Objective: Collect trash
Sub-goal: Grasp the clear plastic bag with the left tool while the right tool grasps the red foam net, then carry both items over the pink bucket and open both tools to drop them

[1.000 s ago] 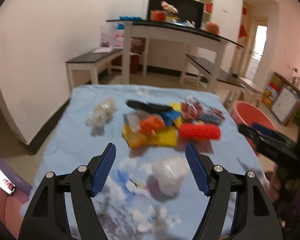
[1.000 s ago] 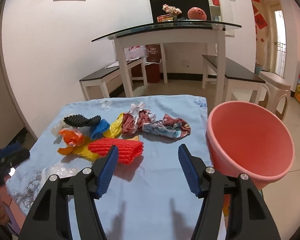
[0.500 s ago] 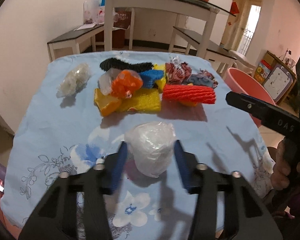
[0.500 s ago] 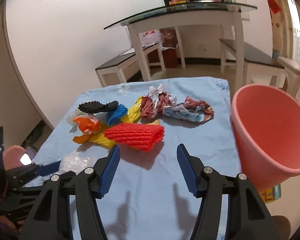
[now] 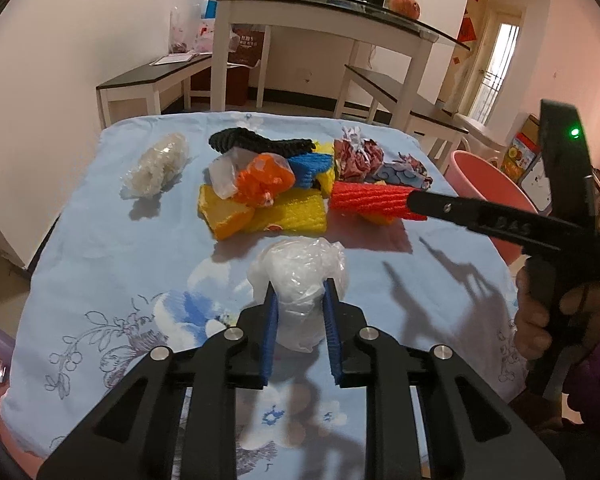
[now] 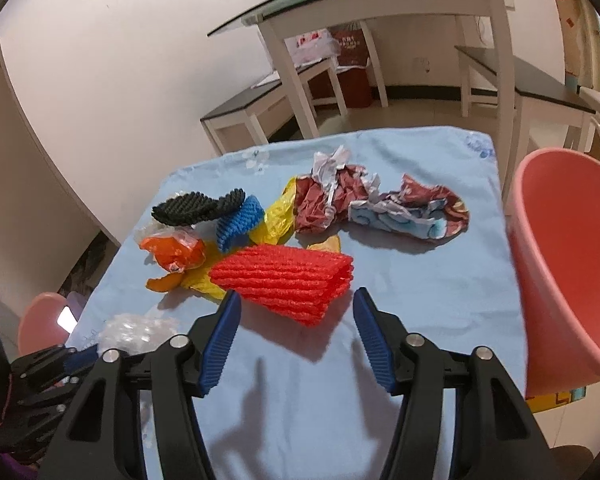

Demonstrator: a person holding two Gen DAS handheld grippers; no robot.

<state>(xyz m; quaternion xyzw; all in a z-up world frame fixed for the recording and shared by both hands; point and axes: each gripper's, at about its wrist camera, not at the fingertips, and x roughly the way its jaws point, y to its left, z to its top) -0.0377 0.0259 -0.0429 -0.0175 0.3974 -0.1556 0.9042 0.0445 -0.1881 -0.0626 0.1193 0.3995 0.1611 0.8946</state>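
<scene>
A crumpled white plastic bag (image 5: 300, 276) lies on the blue flowered tablecloth (image 5: 100, 248). My left gripper (image 5: 300, 304) has its jaws closing on the bag, and both blue pads press into its sides. The same bag (image 6: 136, 330) and the left gripper (image 6: 76, 360) show at the lower left of the right wrist view. A folded red foam net (image 6: 288, 276) lies just ahead of my right gripper (image 6: 296, 300). Its jaws are closing, the net sits between the tips, and the pads stand clear of it. From the side, the right gripper (image 5: 416, 200) reaches the red net (image 5: 368, 198).
A pink bin (image 6: 560, 260) stands off the table's right edge. The pile holds a black net (image 6: 196, 208), a blue net (image 6: 240, 224), an orange bag (image 6: 176, 254), yellow foam (image 5: 288, 212) and crumpled paper (image 6: 380, 204). A clear plastic wad (image 5: 156, 164) lies far left. A glass-topped table and benches stand behind.
The left jaws came in from wide apart to pinch the white bag as the gripper dropped onto it. The right gripper moved up to the red net and narrowed.
</scene>
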